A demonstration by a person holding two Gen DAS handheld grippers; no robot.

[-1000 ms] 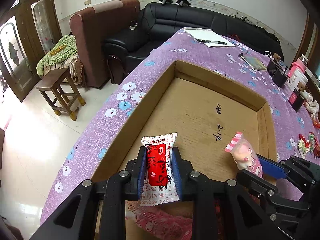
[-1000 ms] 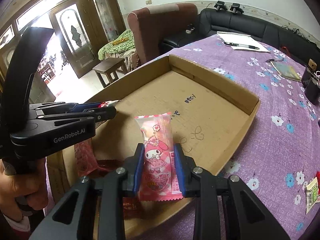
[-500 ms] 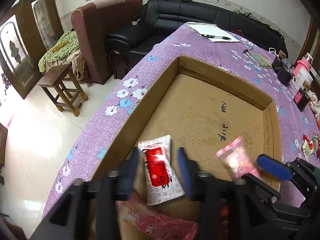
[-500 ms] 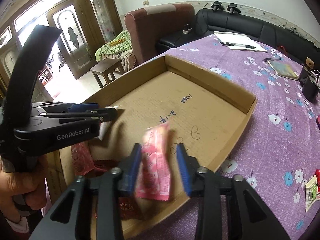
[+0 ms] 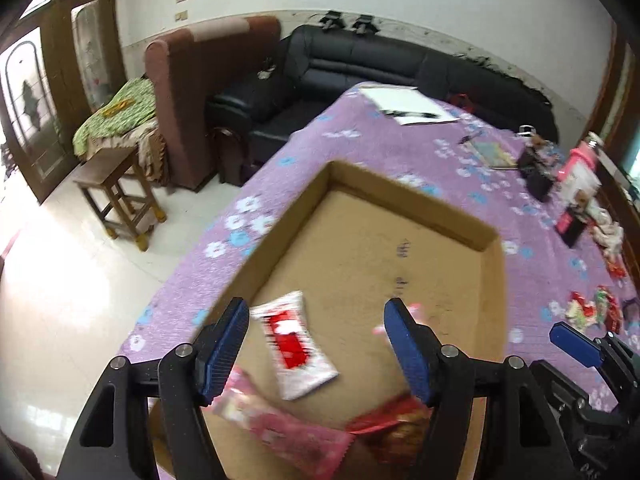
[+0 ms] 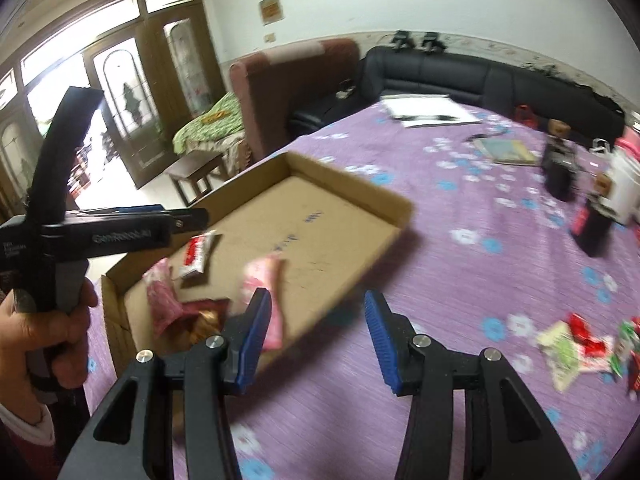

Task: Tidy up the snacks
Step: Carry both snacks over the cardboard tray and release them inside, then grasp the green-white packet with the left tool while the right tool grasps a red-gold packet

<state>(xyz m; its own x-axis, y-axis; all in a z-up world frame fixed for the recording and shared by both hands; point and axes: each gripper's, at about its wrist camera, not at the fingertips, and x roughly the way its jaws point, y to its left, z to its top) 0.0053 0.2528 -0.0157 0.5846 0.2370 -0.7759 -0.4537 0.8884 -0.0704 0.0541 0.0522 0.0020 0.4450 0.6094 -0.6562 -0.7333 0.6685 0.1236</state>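
Note:
A shallow cardboard box lies on the purple flowered tablecloth. My left gripper is open above its near end; a white-and-red snack packet lies free on the box floor between the jaws. A pink packet and a red-brown one lie nearer. My right gripper is open over the cloth beside the box; the pink character packet lies at the box's near edge by its left finger. Loose snacks lie at right.
Papers with a pen, a booklet, dark boxes and a pink-and-white container stand on the far right of the table. A black sofa, brown armchair and wooden stool lie beyond the table's left edge.
Both grippers opened and let go of their packets, which dropped into the box. Both grippers have pulled back, the right one swinging to the right over the cloth.

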